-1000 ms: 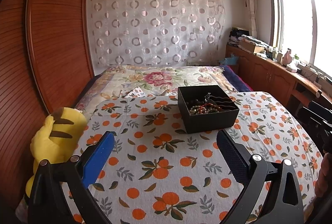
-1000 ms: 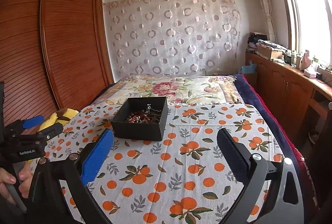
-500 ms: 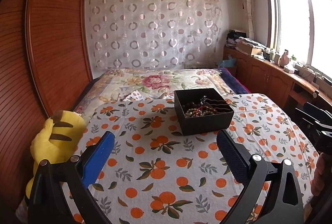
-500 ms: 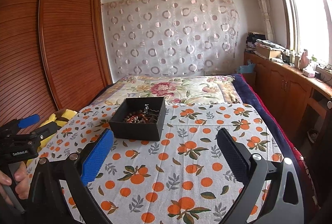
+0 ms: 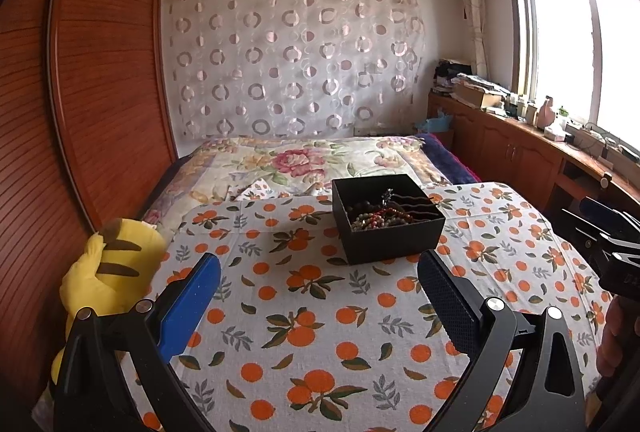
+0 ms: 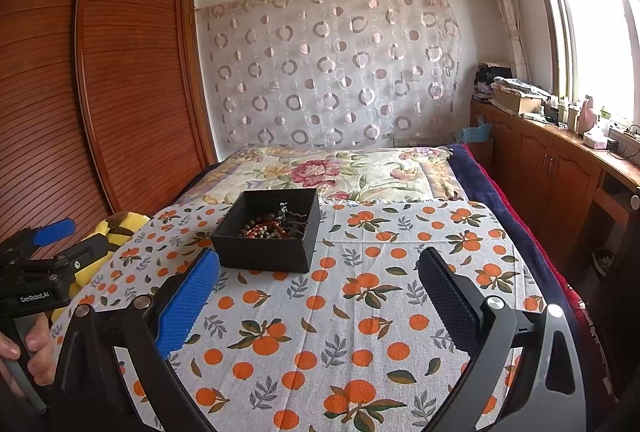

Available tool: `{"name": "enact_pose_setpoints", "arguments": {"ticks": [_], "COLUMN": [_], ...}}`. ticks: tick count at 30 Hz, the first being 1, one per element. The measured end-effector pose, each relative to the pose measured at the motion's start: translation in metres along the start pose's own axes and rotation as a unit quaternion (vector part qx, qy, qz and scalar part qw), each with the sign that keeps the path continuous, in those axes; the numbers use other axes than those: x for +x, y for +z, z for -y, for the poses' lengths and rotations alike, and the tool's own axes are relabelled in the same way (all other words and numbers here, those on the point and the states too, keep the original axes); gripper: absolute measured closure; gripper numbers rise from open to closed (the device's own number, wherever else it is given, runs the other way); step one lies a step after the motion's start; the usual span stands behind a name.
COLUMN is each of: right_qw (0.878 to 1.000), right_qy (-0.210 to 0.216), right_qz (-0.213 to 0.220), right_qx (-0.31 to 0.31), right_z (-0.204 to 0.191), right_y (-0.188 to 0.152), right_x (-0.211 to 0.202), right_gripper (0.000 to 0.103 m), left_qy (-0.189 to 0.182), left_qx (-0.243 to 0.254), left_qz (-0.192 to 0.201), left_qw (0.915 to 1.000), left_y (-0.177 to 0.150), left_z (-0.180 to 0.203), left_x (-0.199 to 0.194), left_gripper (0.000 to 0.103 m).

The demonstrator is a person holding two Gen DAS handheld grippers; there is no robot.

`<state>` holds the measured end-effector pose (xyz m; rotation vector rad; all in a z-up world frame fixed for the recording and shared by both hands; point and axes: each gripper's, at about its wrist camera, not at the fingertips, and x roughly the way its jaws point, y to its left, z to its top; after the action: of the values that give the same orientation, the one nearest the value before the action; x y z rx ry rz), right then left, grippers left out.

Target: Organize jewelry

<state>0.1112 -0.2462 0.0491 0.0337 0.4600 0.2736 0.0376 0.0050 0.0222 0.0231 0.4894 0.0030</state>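
A black open box (image 5: 394, 242) stands on the orange-print cloth (image 5: 312, 312); it also shows in the right wrist view (image 6: 264, 252). Beaded bracelets and dark wavy hairpins (image 5: 380, 216) lie heaped inside it, and they show in the right wrist view too (image 6: 272, 228). My left gripper (image 5: 318, 276) is open and empty, held back from the box above the cloth. My right gripper (image 6: 318, 274) is open and empty, to the right of and nearer than the box.
A yellow plush toy (image 5: 108, 272) lies at the cloth's left edge by a wooden wardrobe (image 5: 88, 92). A floral quilt (image 5: 304, 160) covers the bed beyond the box. Wooden cabinets (image 6: 552, 168) run along the right wall under the window.
Both grippers have drawn back and risen slightly, so the box looks a little farther away. Both stay open and empty.
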Motion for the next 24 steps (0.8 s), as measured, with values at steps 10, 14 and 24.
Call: {"name": "enact_pose_setpoints", "arguments": {"ticks": [10, 14, 24], "right_qw": [1.0, 1.0, 1.0], "right_qy": [0.0, 0.0, 0.001], "right_qz": [0.0, 0.0, 0.0], "right_qx": [0.0, 0.0, 0.001], "right_z": [-0.0001, 0.0001, 0.0008], "right_y": [-0.0009, -0.0014, -0.001], "right_x": [0.0006, 0.001, 0.0004], "right_gripper": [0.003, 0.003, 0.003], "left_qy": [-0.001, 0.0, 0.0], "left_qx": [-0.001, -0.001, 0.0], "left_qz": [-0.002, -0.002, -0.002], "left_qw": [1.0, 1.0, 1.0], "left_y": [0.0003, 0.0002, 0.0001], "left_z": [0.0003, 0.0003, 0.0004], "left_x": [-0.0004, -0.0003, -0.0003], "left_gripper": [0.008, 0.008, 0.008]}}
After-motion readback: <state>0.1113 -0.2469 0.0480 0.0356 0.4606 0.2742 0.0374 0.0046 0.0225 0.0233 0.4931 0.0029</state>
